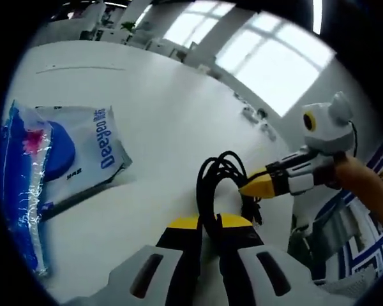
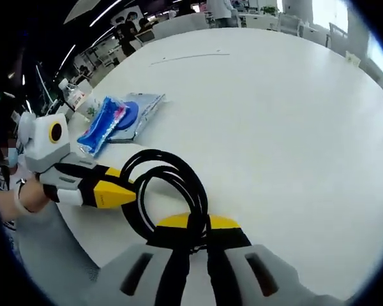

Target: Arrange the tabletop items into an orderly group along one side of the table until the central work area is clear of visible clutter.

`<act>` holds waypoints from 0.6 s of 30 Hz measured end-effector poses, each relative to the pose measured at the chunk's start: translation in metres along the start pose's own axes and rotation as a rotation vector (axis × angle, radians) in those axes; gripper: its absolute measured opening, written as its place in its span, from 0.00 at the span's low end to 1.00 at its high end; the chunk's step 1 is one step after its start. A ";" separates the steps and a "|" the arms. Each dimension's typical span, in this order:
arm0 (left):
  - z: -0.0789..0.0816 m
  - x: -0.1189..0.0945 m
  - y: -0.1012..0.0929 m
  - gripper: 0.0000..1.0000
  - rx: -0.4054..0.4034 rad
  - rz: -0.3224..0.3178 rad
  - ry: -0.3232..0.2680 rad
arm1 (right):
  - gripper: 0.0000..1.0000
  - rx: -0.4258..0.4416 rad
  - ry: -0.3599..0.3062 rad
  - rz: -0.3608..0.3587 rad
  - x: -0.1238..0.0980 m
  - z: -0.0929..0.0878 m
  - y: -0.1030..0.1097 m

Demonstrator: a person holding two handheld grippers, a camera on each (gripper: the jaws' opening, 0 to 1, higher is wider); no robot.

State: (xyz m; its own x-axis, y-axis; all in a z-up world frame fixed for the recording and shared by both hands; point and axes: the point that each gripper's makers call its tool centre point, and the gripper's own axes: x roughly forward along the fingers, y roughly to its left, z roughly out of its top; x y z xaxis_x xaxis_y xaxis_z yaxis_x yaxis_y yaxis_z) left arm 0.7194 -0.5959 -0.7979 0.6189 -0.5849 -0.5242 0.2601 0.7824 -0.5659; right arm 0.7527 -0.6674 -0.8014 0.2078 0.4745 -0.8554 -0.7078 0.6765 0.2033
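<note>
A coiled black cable [image 1: 220,175] lies over the near edge of the white table [image 1: 166,115]. My left gripper [image 1: 210,222] is shut on it, with the cable pinched between its yellow tips. My right gripper [image 1: 252,186] comes in from the right and grips the same coil. In the right gripper view, the right gripper [image 2: 198,223] is shut on the cable [image 2: 172,172], while the left gripper [image 2: 129,194] holds the loop's left side. A white printed packet [image 1: 83,146] and a blue plastic packet [image 1: 22,191] lie together on the table to the left.
The packets [image 2: 118,115] sit near the table's left edge, with a water bottle [image 2: 73,95] behind them. A person's hand [image 1: 364,185] holds the right gripper. Office desks and windows lie beyond the table [image 2: 274,115].
</note>
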 end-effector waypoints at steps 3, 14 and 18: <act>-0.001 0.000 0.001 0.05 0.007 0.005 0.005 | 0.05 -0.005 -0.003 -0.004 0.001 0.001 -0.001; 0.000 0.003 0.004 0.07 0.026 0.018 0.011 | 0.06 -0.011 -0.019 -0.030 0.006 -0.001 -0.006; -0.001 0.005 0.007 0.07 0.032 0.028 0.017 | 0.06 -0.034 -0.034 -0.036 0.009 0.000 -0.006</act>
State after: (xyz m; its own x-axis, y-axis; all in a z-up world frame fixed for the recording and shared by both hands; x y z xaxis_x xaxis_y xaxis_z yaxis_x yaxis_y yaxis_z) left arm 0.7240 -0.5936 -0.8051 0.6137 -0.5658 -0.5507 0.2664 0.8050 -0.5301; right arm 0.7590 -0.6673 -0.8099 0.2556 0.4695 -0.8451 -0.7219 0.6741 0.1562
